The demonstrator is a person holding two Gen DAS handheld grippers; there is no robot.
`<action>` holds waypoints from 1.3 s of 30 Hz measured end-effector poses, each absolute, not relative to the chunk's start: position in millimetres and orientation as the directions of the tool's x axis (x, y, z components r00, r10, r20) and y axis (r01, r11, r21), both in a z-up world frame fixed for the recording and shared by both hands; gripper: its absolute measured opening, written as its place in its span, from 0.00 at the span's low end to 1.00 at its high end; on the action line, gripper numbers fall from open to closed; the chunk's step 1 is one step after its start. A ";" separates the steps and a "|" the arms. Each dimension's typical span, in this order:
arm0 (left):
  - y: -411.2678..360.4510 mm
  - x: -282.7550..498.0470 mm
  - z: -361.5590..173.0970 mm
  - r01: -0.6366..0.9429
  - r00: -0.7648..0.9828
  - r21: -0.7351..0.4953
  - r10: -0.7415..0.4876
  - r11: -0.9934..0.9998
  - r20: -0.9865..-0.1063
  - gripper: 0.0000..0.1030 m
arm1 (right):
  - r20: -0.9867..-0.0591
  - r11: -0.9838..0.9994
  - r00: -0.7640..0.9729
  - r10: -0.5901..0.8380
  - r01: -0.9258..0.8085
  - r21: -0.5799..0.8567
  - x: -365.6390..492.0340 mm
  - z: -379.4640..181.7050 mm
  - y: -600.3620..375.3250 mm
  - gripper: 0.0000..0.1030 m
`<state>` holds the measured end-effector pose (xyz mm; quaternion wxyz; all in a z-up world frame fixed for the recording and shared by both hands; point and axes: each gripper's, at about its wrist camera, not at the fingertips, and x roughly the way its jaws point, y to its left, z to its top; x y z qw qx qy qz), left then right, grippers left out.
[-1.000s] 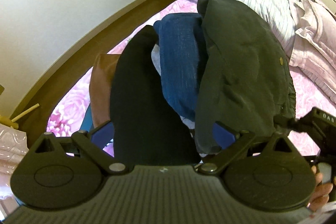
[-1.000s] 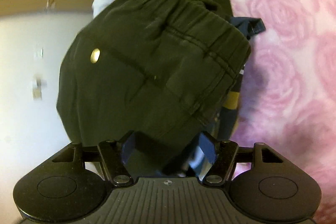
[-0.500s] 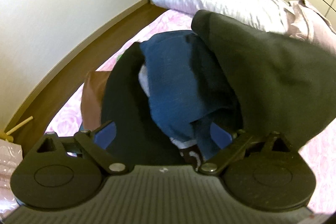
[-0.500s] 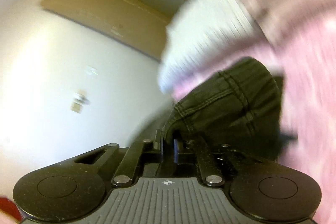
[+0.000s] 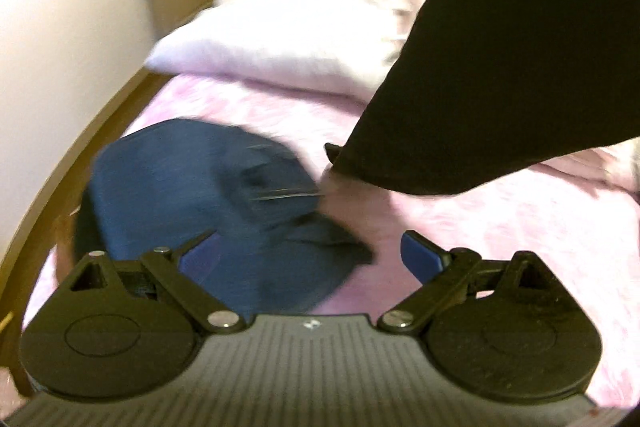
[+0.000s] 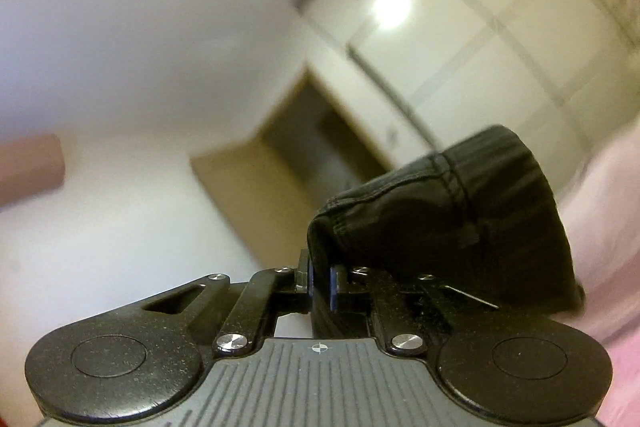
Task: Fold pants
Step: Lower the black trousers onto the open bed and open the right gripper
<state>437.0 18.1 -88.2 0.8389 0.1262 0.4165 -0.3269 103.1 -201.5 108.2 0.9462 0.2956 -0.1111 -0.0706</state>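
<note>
Dark olive-black pants point(image 5: 500, 59) hang in the air at the upper right of the left wrist view, their lower edge just above the pink bed. My right gripper point(image 6: 320, 281) is shut on the waistband of these pants point(image 6: 460, 223), and its camera looks up toward the ceiling. My left gripper point(image 5: 310, 253) is open with nothing between its blue pads point(image 5: 422, 253), low over a blue garment point(image 5: 192, 187) lying on the bed.
A pink rose-patterned bedsheet point(image 5: 500, 227) covers the bed, with a white pillow point(image 5: 280, 43) at its head. A wall point(image 5: 60, 47) and a strip of wooden floor point(image 5: 60, 179) run along the bed's left side. Closet doors point(image 6: 480, 39) and a doorway point(image 6: 304, 147) show behind.
The right gripper has lifted the dark pants off the pile and tilted upward. The left gripper has moved forward, and the black and brown garments have left its view.
</note>
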 end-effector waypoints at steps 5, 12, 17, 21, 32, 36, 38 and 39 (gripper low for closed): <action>-30.5 375.9 -76.7 0.756 0.372 -0.083 -0.531 0.649 -0.761 0.92 | 0.223 0.891 0.913 -0.342 0.240 0.386 23.8 154.9 -196.4 0.03; -87.1 278.4 -79.4 0.851 0.272 -0.077 -0.560 0.520 -0.783 0.92 | -0.464 0.874 0.781 -0.419 0.485 0.028 17.1 105.8 -194.7 0.46; -105.1 211.6 -94.3 0.867 0.248 -0.047 -0.513 0.495 -0.822 0.92 | -0.774 0.799 0.557 -0.303 0.590 0.112 -29.9 -6.0 -225.4 0.47; -113.5 159.7 -111.6 0.868 0.246 -0.012 -0.450 0.496 -0.858 0.92 | -0.857 0.775 0.463 -0.228 0.619 0.129 -82.0 -46.8 -265.7 0.47; -119.0 76.5 -129.9 0.861 0.233 0.011 -0.377 0.508 -0.896 0.92 | -0.900 0.738 0.405 -0.162 0.655 0.162 -208.5 -70.6 -320.2 0.47; -119.3 70.1 -130.6 0.867 0.228 0.020 -0.360 0.498 -0.905 0.92 | -0.898 0.734 0.413 -0.150 0.655 0.179 -210.1 -80.7 -318.5 0.47; -119.7 69.4 -131.3 0.873 0.223 0.025 -0.354 0.488 -0.908 0.92 | -0.897 0.731 0.418 -0.146 0.656 0.187 -210.1 -84.3 -317.6 0.47; -120.5 69.5 -131.6 0.876 0.220 0.027 -0.350 0.481 -0.910 0.92 | -0.897 0.729 0.417 -0.147 0.658 0.187 -207.6 -86.1 -316.7 0.47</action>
